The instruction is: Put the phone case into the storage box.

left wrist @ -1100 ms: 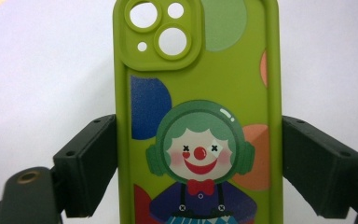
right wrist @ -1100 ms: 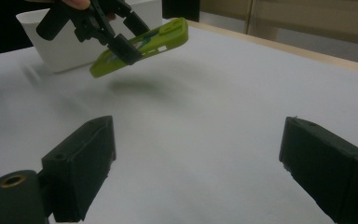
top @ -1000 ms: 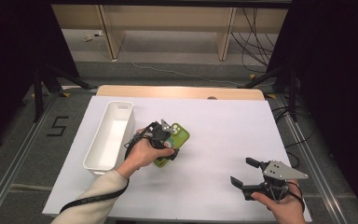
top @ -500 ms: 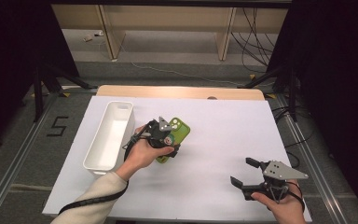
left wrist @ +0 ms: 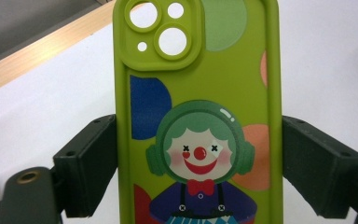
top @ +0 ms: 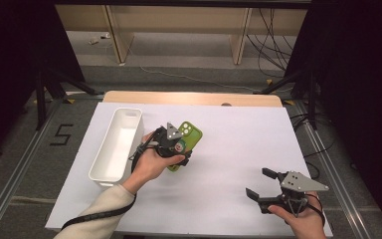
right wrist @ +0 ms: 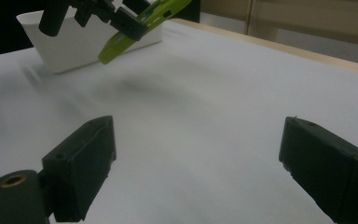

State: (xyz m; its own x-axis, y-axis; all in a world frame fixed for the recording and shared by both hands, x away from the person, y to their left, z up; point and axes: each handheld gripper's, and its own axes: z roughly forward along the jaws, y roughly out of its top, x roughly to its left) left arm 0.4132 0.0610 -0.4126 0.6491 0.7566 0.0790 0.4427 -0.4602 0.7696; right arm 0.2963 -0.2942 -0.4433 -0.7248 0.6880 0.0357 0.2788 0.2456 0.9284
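A white sheet covers the worktop (top: 238, 149), its wooden far edge bare. Beyond it stand pale wooden shelves (top: 179, 25) on a grey floor (top: 30, 164) with trailing cables (top: 273, 55); black curtains (top: 358, 74) flank both sides

1. The left hand (top: 149, 164) is reaching in from the lower left, its cream sleeve (top: 97, 219) angling up toward the middle of the table.
2. The left gripper (top: 179, 149) is clamping its black jaws against the two long edges of the green phone case (left wrist: 198, 112), holding it clear of the tabletop and tilted.
3. The right hand (top: 298, 219) is sitting low at the near right edge.
4. The right gripper (top: 263, 185) is pointing left, its jaws standing wide apart with nothing between them.
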